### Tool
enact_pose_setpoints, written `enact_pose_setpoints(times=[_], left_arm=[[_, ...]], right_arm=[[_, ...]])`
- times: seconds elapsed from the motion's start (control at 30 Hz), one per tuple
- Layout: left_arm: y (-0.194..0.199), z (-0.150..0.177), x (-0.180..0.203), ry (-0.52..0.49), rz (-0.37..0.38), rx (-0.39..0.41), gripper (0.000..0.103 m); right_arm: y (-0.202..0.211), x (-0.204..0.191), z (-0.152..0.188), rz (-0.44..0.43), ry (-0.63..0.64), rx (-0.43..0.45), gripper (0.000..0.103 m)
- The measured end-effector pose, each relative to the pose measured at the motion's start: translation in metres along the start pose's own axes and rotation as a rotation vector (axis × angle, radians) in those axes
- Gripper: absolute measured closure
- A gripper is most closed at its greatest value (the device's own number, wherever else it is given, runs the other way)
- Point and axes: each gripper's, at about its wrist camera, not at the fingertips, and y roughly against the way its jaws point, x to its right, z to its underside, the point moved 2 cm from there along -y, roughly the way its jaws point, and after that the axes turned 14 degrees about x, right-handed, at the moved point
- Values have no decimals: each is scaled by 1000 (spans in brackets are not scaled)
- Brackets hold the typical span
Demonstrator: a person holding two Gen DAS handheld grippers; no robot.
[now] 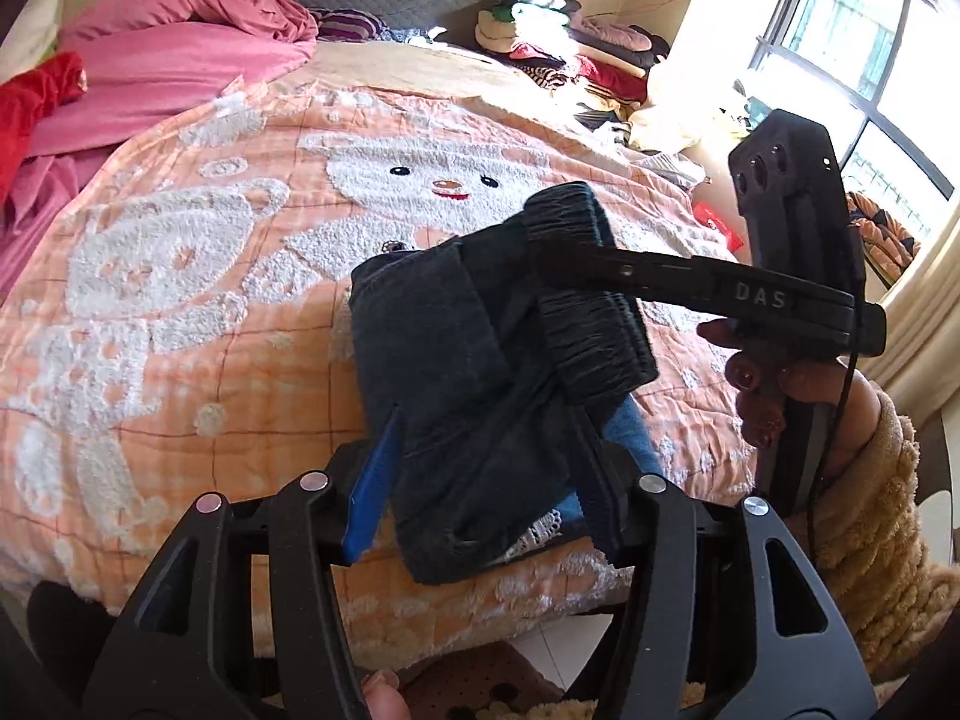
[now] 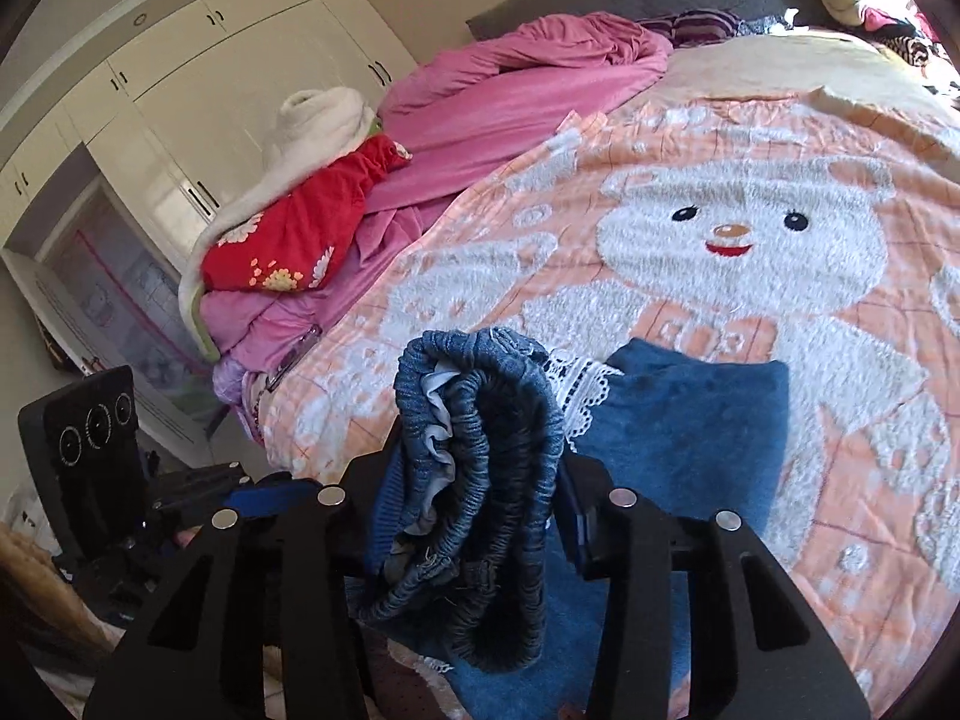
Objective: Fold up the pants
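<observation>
Pants (image 1: 480, 372), dark denim folded into a thick bundle, are held above the near edge of a bed covered by an orange blanket (image 1: 180, 276) with a white bear pattern. The left hand-held gripper (image 1: 486, 498) is seen with the lower end of the bundle between its blue-padded fingers, which are pressed against the cloth on both sides. The right hand-held gripper (image 2: 474, 504) is closed on the gathered elastic waistband, the fabric being bunched between its fingers. A lace trim (image 2: 579, 390) is shown at the fold. A pink quilt (image 2: 480, 108) is piled far back on the bed
</observation>
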Motion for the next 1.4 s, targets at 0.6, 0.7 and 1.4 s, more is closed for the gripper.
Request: enact_pose_setpoints(times=[0.6, 0.7, 1.4], left_arm=[[-22, 37, 1, -78, -32, -103, 56], [-12, 31, 13, -102, 13, -76, 56], [-23, 59, 6, -191, 48, -179, 91]], right_arm=[[36, 40, 29, 184, -107, 0, 33], [37, 28, 27, 156, -89, 13, 34], [3, 7, 67, 178, -7, -111, 83]])
